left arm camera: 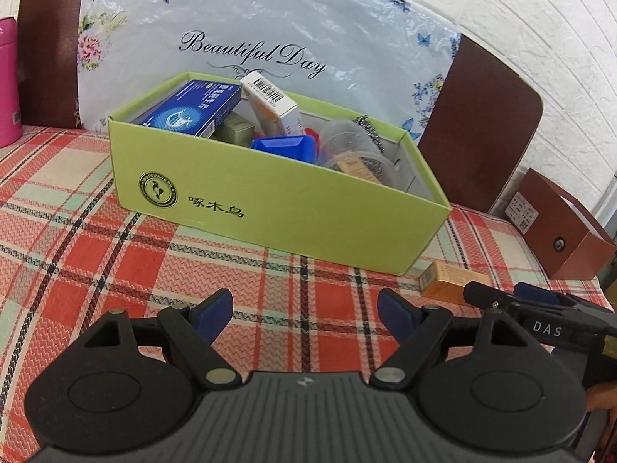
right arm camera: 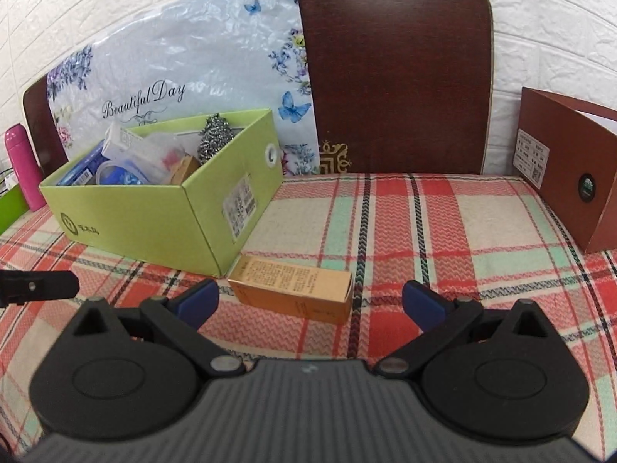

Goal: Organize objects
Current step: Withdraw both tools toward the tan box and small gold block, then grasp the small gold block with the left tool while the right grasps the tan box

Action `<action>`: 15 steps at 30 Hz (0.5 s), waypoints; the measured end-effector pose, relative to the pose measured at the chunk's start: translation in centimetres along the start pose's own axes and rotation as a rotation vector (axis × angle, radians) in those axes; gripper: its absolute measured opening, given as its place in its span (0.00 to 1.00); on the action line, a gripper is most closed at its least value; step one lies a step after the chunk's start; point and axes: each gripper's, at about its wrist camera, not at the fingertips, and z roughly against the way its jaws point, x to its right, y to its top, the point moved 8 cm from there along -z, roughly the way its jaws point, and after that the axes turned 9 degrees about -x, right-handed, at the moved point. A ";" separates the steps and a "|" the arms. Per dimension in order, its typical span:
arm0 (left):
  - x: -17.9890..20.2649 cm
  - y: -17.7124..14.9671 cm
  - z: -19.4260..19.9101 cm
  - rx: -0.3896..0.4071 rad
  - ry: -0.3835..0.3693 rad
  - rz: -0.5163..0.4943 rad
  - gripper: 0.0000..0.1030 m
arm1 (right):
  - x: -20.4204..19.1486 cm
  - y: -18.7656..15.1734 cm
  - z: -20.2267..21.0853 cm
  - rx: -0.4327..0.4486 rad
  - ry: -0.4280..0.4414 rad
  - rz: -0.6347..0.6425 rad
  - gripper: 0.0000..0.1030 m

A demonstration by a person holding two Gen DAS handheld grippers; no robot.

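Both the left gripper [left arm camera: 304,310] and right gripper [right arm camera: 310,301] stood wide open and empty; the small orange cardboard carton [right arm camera: 291,287] lay beside the lime-green cardboard box [right arm camera: 154,212].

Matt green cardboard box [left arm camera: 270,193]; woven plaid cloth [right arm camera: 424,223]; glossy dark wood headboard [right arm camera: 393,77]; crinkly plastic bag [left arm camera: 270,27]; wiry metal scourer [right arm camera: 215,131].

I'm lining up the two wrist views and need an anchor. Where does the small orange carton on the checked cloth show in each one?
Left wrist view: the orange carton lies at lower right, by the green box's near right corner, partly behind the right tool.
Right wrist view: it lies at centre, flat on the cloth, just ahead of the open right tool.
Shared landmark: the green box.
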 end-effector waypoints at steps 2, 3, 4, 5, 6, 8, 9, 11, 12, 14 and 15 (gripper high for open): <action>-0.4 -0.1 -0.3 -0.007 0.007 0.002 0.83 | -0.3 0.3 -0.7 -0.008 0.004 0.026 1.00; -0.6 -0.2 -0.5 -0.010 0.010 0.002 0.83 | -0.5 0.4 -1.0 -0.013 0.002 0.038 1.00; -0.8 -0.3 -0.6 -0.014 0.014 0.003 0.83 | -0.7 0.5 -1.4 -0.017 0.002 0.052 1.00; -0.9 -0.4 -0.8 -0.017 0.017 0.003 0.83 | -0.9 0.6 -1.7 -0.020 0.006 0.067 1.00; -1.1 -0.5 -0.9 -0.021 0.020 0.003 0.83 | -1.2 0.7 -2.0 -0.020 0.010 0.082 1.00; -1.4 -0.5 -1.3 -0.029 0.025 0.004 0.83 | -1.6 1.0 -2.7 -0.018 0.009 0.116 1.00; -1.6 -0.5 -1.4 -0.033 0.028 0.006 0.83 | -1.9 1.1 -3.0 -0.017 0.010 0.133 1.00; -1.9 -0.5 -1.7 -0.038 0.033 0.010 0.83 | -2.4 0.8 -3.7 -0.049 0.037 0.147 1.00; -2.1 -0.5 -1.9 -0.041 0.035 0.014 0.83 | -2.6 0.5 -3.9 -0.076 0.051 0.136 1.00; -2.4 -0.4 -2.0 -0.042 0.033 0.022 0.83 | -3.8 -0.4 -3.8 -0.118 0.114 0.113 1.00; -2.5 -0.3 -2.1 -0.042 0.031 0.026 0.83 | -4.7 -1.0 -3.5 -0.132 0.146 0.110 1.00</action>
